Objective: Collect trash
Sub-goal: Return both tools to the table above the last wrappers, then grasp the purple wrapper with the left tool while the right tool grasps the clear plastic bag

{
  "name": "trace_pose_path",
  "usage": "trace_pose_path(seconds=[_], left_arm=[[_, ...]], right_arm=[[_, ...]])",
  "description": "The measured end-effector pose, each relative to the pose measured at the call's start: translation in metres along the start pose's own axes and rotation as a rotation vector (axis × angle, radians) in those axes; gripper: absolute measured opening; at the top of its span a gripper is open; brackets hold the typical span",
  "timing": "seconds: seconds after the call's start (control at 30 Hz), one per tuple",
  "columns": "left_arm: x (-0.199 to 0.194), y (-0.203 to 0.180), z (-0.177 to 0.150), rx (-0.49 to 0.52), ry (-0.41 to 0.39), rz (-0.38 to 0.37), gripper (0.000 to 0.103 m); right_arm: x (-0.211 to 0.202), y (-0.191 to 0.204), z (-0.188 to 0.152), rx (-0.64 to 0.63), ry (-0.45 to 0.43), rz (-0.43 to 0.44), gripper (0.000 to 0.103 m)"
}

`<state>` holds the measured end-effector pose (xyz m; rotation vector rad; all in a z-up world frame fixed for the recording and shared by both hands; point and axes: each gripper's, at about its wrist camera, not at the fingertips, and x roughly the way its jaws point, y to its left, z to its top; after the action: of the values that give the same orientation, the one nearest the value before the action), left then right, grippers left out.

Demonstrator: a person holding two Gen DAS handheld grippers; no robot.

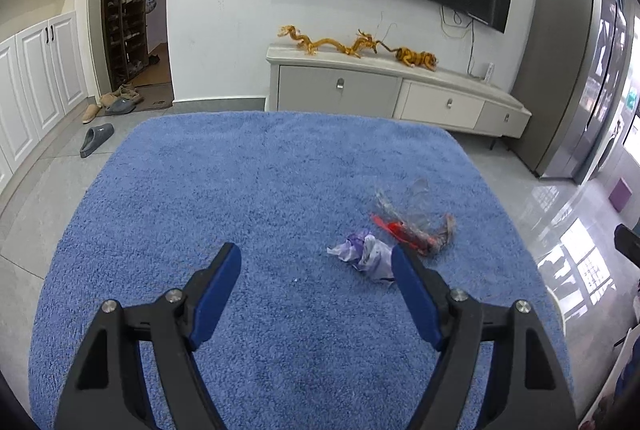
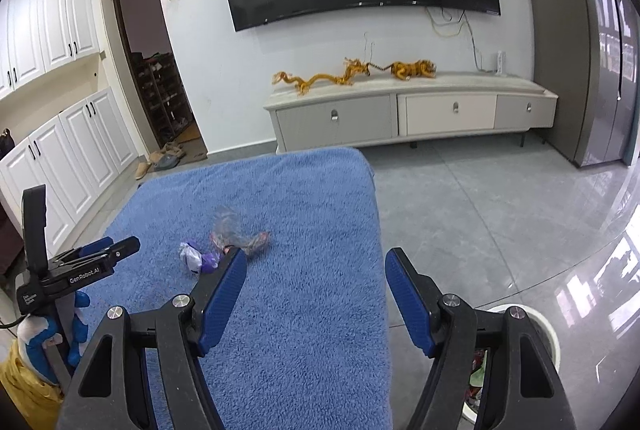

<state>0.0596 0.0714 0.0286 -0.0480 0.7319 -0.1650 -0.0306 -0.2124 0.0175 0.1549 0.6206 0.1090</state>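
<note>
Blue pile covered the table (image 1: 200,189), and the trash lay on it toward the right side: a crumpled purple-white wad (image 1: 362,254) and, just behind it and touching, a clear wrapper with a red strip (image 1: 412,226). In the right wrist view the same wad (image 2: 196,258) and wrapper (image 2: 236,234) sat left of centre, with a white bin (image 2: 548,330) on the floor to the right, some scraps already inside.

Risks, as I judged them: both pieces looked light and limp, so a pad brushing one could push it across the pile rather than trap it. The wrapper's clear film might slip out of a pinch taken on a loose edge. Since the two pieces touched, lifting one could drag the other along and drop it on the floor short of the bin. Pads pressed too deep might also snag the long fibres of the cloth.

The left gripper (image 1: 316,262) stood wide apart and empty, nothing between its pads; its right finger (image 1: 412,294) overlapped the wad in view, though contact could not be told. The right gripper (image 2: 316,266) was likewise spread and held nothing, its left finger (image 2: 224,294) near the trash but apparently apart from it.
</note>
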Motion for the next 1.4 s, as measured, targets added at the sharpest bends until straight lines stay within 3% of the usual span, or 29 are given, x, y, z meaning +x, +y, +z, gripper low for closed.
trace_pose_path(seconds=[0.3, 1.1, 1.4], left_arm=[[0.016, -0.017, -0.002, 0.035, 0.021, -0.026, 0.077], [0.046, -0.016, 0.000, 0.061, 0.055, -0.084, 0.077], [0.064, -0.034, 0.005, 0.154, 0.088, -0.149, 0.077]], right_arm=[[0.024, -0.001, -0.002, -0.008, 0.046, 0.026, 0.070], [0.060, 0.015, -0.001, -0.029, 0.104, 0.071, 0.070], [0.081, 0.016, 0.000, -0.021, 0.136, 0.104, 0.070]])
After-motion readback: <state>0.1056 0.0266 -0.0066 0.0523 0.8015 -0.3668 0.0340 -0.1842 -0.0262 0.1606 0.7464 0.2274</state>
